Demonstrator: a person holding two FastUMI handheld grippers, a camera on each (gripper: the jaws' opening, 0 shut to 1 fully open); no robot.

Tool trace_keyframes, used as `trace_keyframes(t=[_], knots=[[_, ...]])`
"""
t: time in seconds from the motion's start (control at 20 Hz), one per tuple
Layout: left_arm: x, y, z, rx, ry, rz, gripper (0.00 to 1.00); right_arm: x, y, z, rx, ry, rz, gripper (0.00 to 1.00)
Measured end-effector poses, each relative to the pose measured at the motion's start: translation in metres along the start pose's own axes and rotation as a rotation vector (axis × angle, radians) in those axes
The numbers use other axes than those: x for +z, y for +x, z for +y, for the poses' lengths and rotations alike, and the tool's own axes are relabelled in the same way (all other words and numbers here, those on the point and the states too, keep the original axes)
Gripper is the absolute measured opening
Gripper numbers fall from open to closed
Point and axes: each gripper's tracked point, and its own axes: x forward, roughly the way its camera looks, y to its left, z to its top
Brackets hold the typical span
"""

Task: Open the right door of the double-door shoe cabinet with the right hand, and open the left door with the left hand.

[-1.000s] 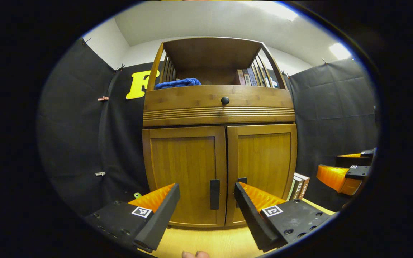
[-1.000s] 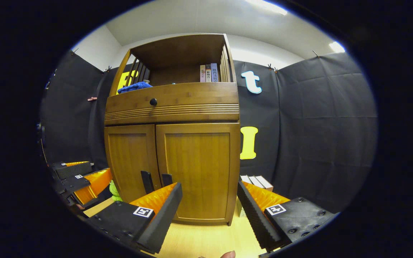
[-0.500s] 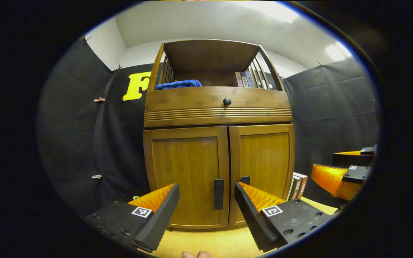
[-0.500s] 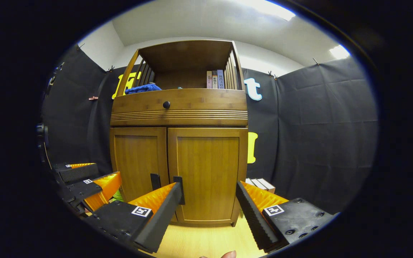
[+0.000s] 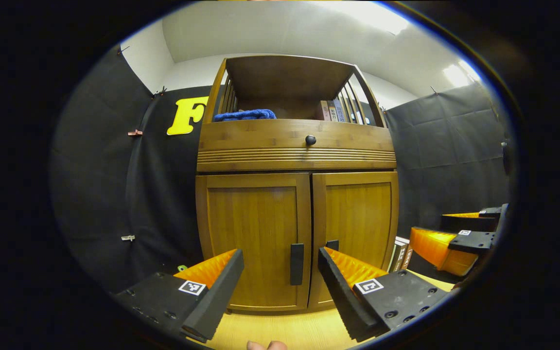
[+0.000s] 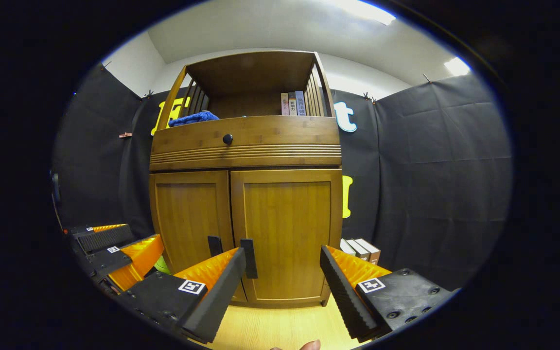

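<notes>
The wooden shoe cabinet stands straight ahead with both doors closed. In the left gripper view, my left gripper (image 5: 280, 272) is open, a short way from the left door (image 5: 251, 233), and its dark handle (image 5: 297, 264) shows between the fingers. The right door's handle (image 5: 332, 244) is just right of it. My right gripper (image 5: 447, 238) hangs at the far right. In the right gripper view, my right gripper (image 6: 282, 272) is open in front of the right door (image 6: 289, 223); its handle (image 6: 248, 257) sits by the left finger. My left gripper (image 6: 114, 245) shows low left.
A drawer with a round knob (image 5: 310, 140) tops the doors. The open shelf above holds a blue cloth (image 5: 245, 114) and books (image 5: 333, 109). More books (image 6: 360, 249) stand right of the cabinet, a green toy (image 6: 161, 265) left of it, on light wood floor (image 6: 270, 325).
The right gripper has swung left to face the right door more squarely, so the cabinet sits more centred in its view. The left gripper barely shifted. Both doors stay closed.
</notes>
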Motion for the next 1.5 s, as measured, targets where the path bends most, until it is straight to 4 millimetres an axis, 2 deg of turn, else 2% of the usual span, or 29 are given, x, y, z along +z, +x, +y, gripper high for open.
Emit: trace_keyframes(t=[0.2, 0.45, 0.6, 0.85, 0.9, 0.95, 1.0, 1.1, 1.15, 1.2, 1.25, 1.3, 1.35, 1.4, 1.45, 1.5], knots=[[-0.005, -0.004, 0.004, 0.007, 0.0, 0.008, 0.95, -0.014, 0.037, 0.014, 0.033, -0.003, 0.007, 0.98], [-0.011, -0.006, 0.018, 0.029, 0.01, 0.023, 0.95, -0.045, 0.084, 0.038, 0.07, 0.093, 0.072, 0.98], [-0.022, -0.005, 0.026, 0.037, -0.008, 0.044, 0.95, -0.074, 0.111, 0.052, 0.089, 0.086, 0.15, 1.0], [-0.032, -0.001, 0.042, 0.063, -0.007, 0.057, 0.96, -0.125, 0.152, 0.068, 0.077, 0.088, 0.241, 0.96], [-0.034, -0.001, 0.042, 0.066, -0.007, 0.061, 0.96, -0.131, 0.159, 0.073, 0.084, 0.074, 0.244, 0.87], [-0.036, 0.001, 0.044, 0.068, -0.008, 0.065, 0.96, -0.136, 0.165, 0.075, 0.08, 0.054, 0.25, 0.87], [-0.039, 0.001, 0.048, 0.071, -0.01, 0.071, 0.96, -0.143, 0.167, 0.075, 0.082, 0.045, 0.258, 0.8], [-0.046, 0.002, 0.056, 0.074, -0.014, 0.08, 0.95, -0.147, 0.176, 0.074, 0.062, 0.03, 0.257, 0.79], [-0.048, 0.003, 0.06, 0.079, -0.016, 0.084, 0.96, -0.156, 0.19, 0.074, 0.039, 0.023, 0.266, 0.65], [-0.05, 0.004, 0.063, 0.086, -0.021, 0.09, 0.96, -0.159, 0.193, 0.077, 0.034, 0.036, 0.269, 0.51], [-0.051, 0.002, 0.066, 0.089, -0.028, 0.094, 0.96, -0.159, 0.196, 0.078, 0.026, 0.045, 0.265, 0.4], [-0.051, 0.002, 0.069, 0.095, -0.034, 0.094, 0.96, -0.158, 0.197, 0.076, 0.013, 0.049, 0.267, 0.43], [-0.049, 0.001, 0.072, 0.1, -0.039, 0.094, 0.96, -0.167, 0.201, 0.076, 0.013, 0.047, 0.262, 0.43], [-0.05, 0.001, 0.075, 0.102, -0.043, 0.095, 0.96, -0.158, 0.194, 0.074, 0.011, 0.047, 0.247, 0.35], [-0.047, 0.0, 0.077, 0.106, -0.045, 0.094, 0.96, -0.159, 0.197, 0.074, 0.015, 0.039, 0.244, 0.35], [-0.046, -0.001, 0.079, 0.107, -0.046, 0.09, 0.96, -0.157, 0.195, 0.073, 0.019, 0.022, 0.243, 0.29]])
